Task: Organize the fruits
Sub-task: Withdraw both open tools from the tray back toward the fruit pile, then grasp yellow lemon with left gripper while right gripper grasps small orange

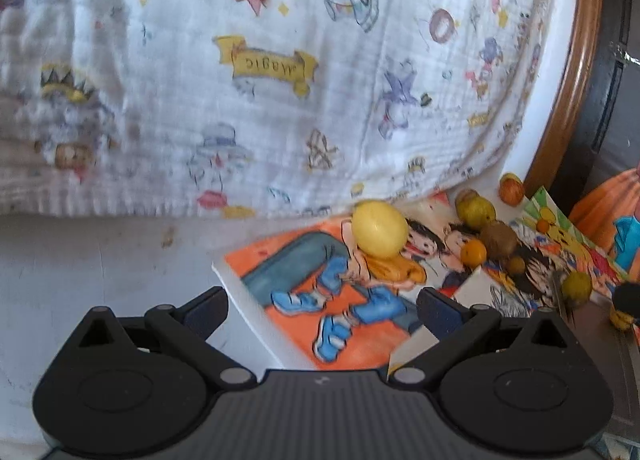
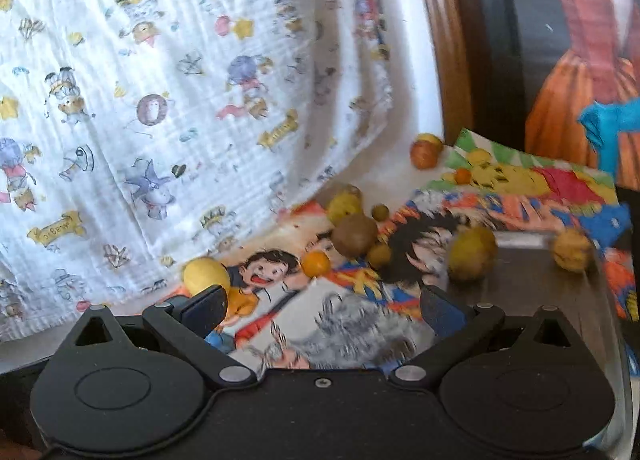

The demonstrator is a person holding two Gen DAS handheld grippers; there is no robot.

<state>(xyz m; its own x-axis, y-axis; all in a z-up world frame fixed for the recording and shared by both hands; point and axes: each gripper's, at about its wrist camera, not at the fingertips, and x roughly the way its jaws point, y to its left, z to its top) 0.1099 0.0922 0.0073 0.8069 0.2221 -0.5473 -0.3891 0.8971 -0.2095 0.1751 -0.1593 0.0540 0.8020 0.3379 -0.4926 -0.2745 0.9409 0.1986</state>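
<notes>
**Fruit spread over the drawings**

The lemon [image 1: 379, 234] sits on the nearest drawing sheet [image 1: 320, 300], just before the hanging cloth [image 1: 280, 79]. To its right, the kiwi [image 1: 498, 240] lies behind the small orange [image 1: 473, 252], touching it. Further right and back, the apple [image 1: 511, 188] rests beside the wooden frame [image 1: 576, 79].

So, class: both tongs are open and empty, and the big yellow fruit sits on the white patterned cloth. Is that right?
Not quite. The big yellow fruit sits on the cartoon drawing, just below the white patterned cloth; the left wrist view shows it. The left tongs and right tongs are indeed open and empty.
</notes>
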